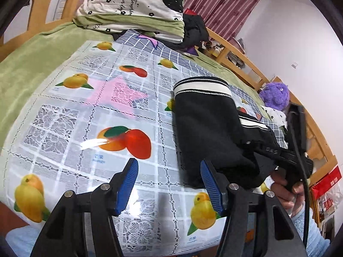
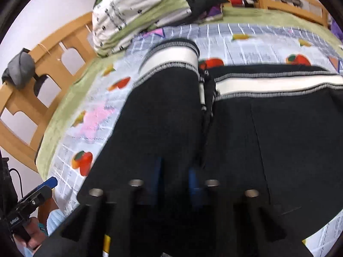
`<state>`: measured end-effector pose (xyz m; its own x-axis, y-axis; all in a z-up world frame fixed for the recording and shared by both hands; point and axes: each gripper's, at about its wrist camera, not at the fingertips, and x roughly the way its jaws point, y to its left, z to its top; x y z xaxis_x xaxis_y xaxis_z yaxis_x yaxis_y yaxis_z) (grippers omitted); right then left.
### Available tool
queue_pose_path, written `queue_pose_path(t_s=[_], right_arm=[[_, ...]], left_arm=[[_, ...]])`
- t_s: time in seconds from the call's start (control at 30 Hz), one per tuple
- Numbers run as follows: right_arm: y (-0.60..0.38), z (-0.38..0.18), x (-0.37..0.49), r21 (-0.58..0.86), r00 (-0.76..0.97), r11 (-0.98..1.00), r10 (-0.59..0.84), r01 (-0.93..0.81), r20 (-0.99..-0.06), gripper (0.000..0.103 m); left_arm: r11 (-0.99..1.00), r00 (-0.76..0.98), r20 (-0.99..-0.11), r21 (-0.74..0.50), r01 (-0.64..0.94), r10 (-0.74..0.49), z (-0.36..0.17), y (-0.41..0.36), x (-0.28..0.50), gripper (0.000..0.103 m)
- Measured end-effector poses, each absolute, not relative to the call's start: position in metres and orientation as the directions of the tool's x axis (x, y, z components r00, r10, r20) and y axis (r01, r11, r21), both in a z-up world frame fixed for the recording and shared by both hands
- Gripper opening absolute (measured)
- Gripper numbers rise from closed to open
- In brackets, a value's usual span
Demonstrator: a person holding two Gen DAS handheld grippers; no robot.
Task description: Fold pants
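Black pants (image 1: 205,132) with white striped bands lie on the fruit-print plastic cover (image 1: 90,111), partly folded. In the right wrist view the pants (image 2: 268,128) fill the middle, a cuffed leg (image 2: 171,60) at left and the waistband (image 2: 278,83) at right. My left gripper (image 1: 169,184) is open and empty, just left of the pants' near edge; it also shows in the right wrist view (image 2: 42,186). My right gripper (image 2: 175,177) is shut on a fold of the pants; its body shows in the left wrist view (image 1: 289,158).
Folded white and green bedding (image 1: 133,10) and dark clothes (image 1: 195,30) are piled at the far end. A purple plush toy (image 1: 274,94) sits at the right. A wooden bed rail (image 2: 27,98) runs round the green blanket (image 1: 27,60).
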<state>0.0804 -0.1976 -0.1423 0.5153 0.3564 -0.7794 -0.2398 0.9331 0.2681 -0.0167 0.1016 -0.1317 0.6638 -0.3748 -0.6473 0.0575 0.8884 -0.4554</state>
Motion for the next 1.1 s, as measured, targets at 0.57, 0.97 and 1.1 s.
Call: queue_pose_path(t_s=[0.57,0.97,1.1], right_arm=[[-0.323,-0.027,0.071,0.2,0.705,0.945,0.325,-0.257,-0.631,0.009],[-0.503,-0.065,0.115,0.099,0.708,0.993,0.028,0.059,-0.705,0.01],[-0.525,-0.106,0.125,0.107,0.649,0.989,0.017,0.099,-0.76,0.018]], left_arm=[[0.887,0.587,-0.671,-0.411,0.213,-0.452,-0.126,-0.009,0.01,0.058],[0.844,0.512,-0.673,-0.384,0.375,-0.534,-0.124,-0.106,0.004,0.058],[0.834,0.462,-0.708,-0.354,0.423,-0.534,-0.139,-0.144,0.002,0.058]])
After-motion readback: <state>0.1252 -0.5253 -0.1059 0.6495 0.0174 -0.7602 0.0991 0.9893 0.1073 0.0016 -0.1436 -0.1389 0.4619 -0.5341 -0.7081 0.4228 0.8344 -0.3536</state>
